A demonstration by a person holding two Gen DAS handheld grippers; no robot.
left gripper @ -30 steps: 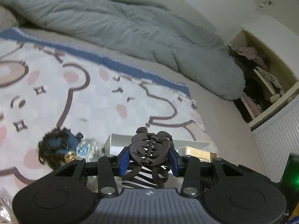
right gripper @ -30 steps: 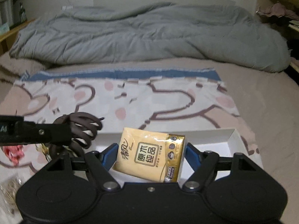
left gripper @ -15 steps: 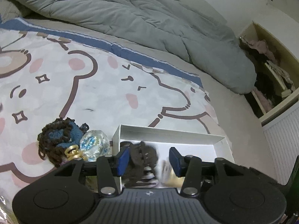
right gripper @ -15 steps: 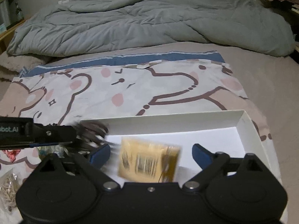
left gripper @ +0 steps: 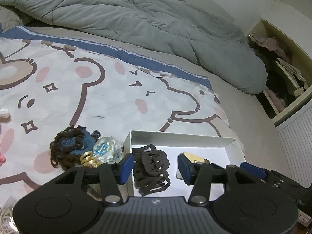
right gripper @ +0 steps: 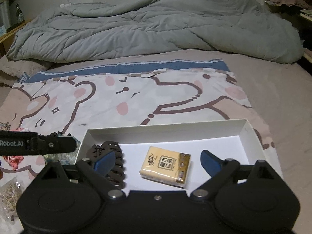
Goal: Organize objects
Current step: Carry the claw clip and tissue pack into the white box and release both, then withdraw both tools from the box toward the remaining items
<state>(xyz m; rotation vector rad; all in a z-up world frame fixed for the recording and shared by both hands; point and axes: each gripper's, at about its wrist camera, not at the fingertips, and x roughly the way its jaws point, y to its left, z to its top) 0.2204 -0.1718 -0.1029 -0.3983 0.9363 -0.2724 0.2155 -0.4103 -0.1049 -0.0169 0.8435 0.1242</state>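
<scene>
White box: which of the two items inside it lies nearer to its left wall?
The dark hair claw, lying against the left wall of the white box; the yellow tissue pack lies mid-box.

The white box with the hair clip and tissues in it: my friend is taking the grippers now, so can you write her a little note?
Left gripper: open, jaws just opened, holding nothing.
Right gripper: open, jaws just opened, holding nothing.
Done: hair clip and tissue pack lie loose in the white box.
Left: yarn bundle, shiny wrapped ball and rubber bands are outside the box on the bear blanket.
</scene>
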